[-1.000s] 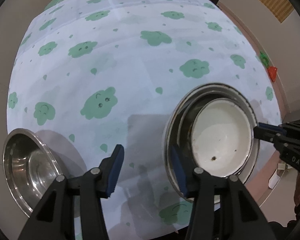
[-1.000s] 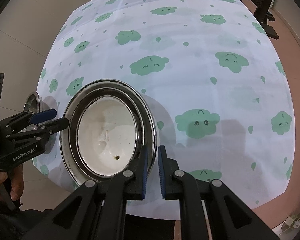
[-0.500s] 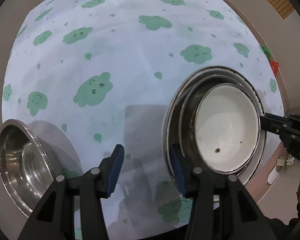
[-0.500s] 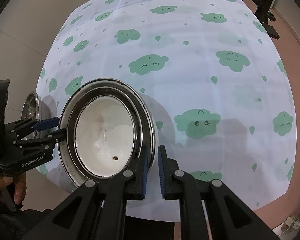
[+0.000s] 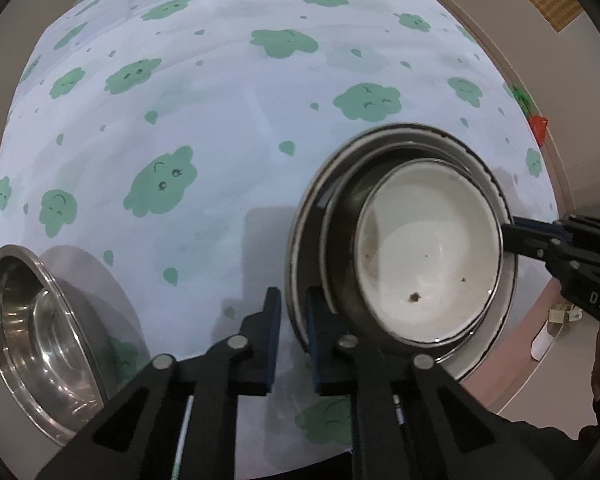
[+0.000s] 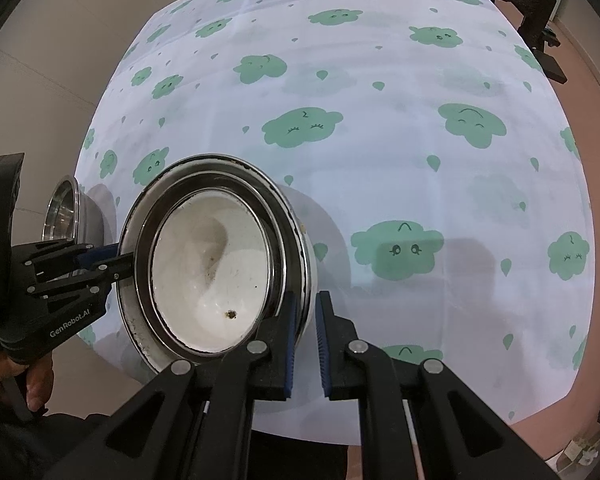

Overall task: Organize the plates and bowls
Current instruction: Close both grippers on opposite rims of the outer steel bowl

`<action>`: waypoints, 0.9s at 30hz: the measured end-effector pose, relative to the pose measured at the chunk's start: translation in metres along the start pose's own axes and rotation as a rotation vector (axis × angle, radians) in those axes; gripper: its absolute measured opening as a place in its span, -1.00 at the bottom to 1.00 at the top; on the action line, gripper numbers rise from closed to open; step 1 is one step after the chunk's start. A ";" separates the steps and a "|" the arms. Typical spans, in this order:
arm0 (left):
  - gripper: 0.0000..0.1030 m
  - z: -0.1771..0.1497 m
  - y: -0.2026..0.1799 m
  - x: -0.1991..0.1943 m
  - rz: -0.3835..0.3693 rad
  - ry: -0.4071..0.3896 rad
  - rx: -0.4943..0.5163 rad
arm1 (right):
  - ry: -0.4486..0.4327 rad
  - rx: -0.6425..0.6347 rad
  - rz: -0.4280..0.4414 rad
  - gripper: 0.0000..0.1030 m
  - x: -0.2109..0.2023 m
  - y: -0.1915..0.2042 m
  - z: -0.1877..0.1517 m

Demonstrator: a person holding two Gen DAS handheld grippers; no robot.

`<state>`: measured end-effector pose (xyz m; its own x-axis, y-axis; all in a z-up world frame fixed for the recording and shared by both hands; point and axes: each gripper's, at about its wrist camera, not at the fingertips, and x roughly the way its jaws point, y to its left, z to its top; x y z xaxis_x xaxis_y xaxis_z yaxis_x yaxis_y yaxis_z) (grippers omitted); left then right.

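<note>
Left hand-held gripper [image 5: 293, 326] first: a moment ago our pads stood wide apart with the stack's rim only against the right one; now they have snapped in and pinch the near-left rim of the outer metal bowl [image 5: 300, 240]. We read that as the grip being made, so the stack is probably ready for a two-handed lift or slide.

Our right hand-held gripper [image 6: 305, 334] has not changed: it stays clamped on the opposite rim of the same metal bowl [image 6: 306, 264], jaws nearly together with the thin wall between them. Each gripper shows in the other's view, biting the rim from its own side.

Between the two grips sits the nested stack: the white bowl [image 5: 428, 248] with a few dark specks lies inside the metal ones, near the front edge of the surface [image 5: 228, 92].

Off to the left, well apart from the stack, a lone steel bowl [image 5: 32, 332] stands at the front-left edge. It looks like the piece yet to be joined with the rest.
</note>
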<state>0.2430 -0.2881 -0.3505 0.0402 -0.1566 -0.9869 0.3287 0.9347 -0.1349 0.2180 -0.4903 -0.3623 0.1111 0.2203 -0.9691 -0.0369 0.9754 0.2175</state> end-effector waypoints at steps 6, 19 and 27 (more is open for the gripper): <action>-0.91 0.000 0.001 0.001 -0.019 0.004 -0.018 | 0.000 0.000 0.015 -0.86 0.000 0.001 -0.001; -0.92 0.000 0.005 -0.013 0.005 -0.026 -0.016 | -0.003 -0.018 0.008 -0.86 -0.005 0.010 0.004; -0.92 -0.001 0.016 -0.020 0.017 -0.048 -0.034 | -0.010 -0.053 0.002 -0.86 -0.011 0.025 0.011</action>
<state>0.2464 -0.2699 -0.3330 0.0905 -0.1548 -0.9838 0.2957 0.9475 -0.1219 0.2272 -0.4682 -0.3452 0.1212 0.2223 -0.9674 -0.0892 0.9731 0.2124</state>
